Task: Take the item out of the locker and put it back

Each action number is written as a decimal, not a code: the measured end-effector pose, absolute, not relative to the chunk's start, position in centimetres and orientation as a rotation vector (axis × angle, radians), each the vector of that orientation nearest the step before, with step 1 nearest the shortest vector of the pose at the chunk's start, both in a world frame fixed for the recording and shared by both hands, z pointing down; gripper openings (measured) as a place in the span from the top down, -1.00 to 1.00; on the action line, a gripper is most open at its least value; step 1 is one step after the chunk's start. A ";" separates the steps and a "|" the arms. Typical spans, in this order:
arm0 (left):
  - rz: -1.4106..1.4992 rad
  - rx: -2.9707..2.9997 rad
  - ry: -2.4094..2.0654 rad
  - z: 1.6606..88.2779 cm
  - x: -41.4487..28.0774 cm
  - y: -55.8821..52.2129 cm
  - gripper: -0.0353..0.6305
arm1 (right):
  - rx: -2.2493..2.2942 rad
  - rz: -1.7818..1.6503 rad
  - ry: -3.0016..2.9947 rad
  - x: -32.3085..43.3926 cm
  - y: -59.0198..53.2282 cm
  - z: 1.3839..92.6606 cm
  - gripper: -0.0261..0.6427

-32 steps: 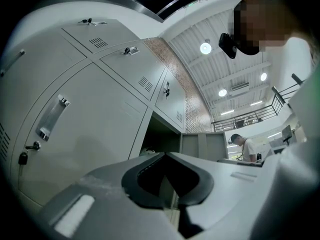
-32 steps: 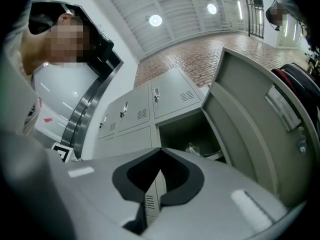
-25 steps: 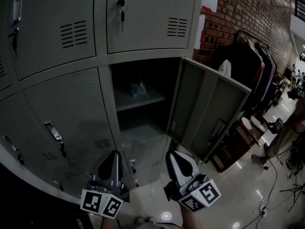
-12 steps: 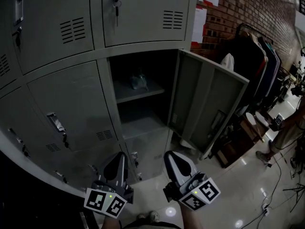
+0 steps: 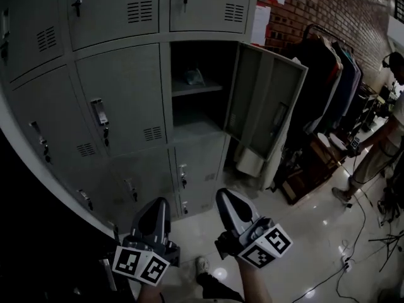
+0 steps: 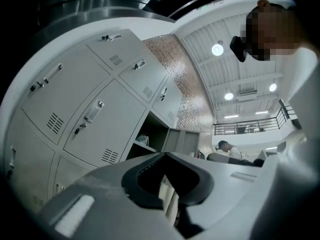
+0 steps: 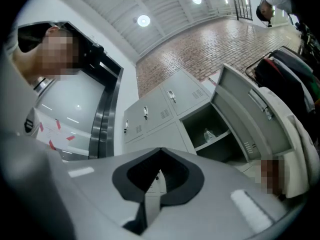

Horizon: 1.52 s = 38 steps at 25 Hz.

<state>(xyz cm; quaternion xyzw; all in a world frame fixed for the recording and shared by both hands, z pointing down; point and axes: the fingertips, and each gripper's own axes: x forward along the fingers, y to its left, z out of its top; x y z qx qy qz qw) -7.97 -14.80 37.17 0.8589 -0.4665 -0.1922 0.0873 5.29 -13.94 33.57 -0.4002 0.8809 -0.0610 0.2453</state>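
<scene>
The grey locker (image 5: 196,115) stands open, its door (image 5: 265,100) swung out to the right. On its upper shelf lies a small pale item (image 5: 192,76), which also shows in the left gripper view (image 6: 144,140) and in the right gripper view (image 7: 208,134). Both grippers hang low in the head view, well short of the locker and above the floor. My left gripper (image 5: 154,214) is shut with nothing in it, its tips meeting (image 6: 165,155). My right gripper (image 5: 228,206) is shut and empty too, with its jaws closed to a point (image 7: 159,151).
Closed lockers with handles and keys fill the wall left of and above the open one. A clothes rack (image 5: 334,74) with dark garments stands right of the door, and a pale cloth (image 5: 251,161) hangs under the door. A person (image 5: 388,131) stands at the far right. Cables (image 5: 372,232) lie on the glossy floor.
The lockers have drawn farther off and shifted in the head view, showing more of the bank and floor. Both grippers stay low, shut and empty.
</scene>
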 end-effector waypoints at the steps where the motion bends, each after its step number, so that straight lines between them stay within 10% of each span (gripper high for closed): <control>1: -0.575 2.587 -1.377 36.9 -8.0 -12.3 0.88 | -1.099 -0.150 2.404 4.6 -11.5 33.4 0.91; 14: -0.583 2.664 -1.339 33.2 -12.1 13.5 0.88 | -1.215 -0.095 2.375 -0.2 15.2 30.4 0.91; 38: -0.630 2.648 -1.461 31.8 -10.0 20.0 0.88 | -1.233 -0.076 2.393 2.9 22.9 31.4 0.92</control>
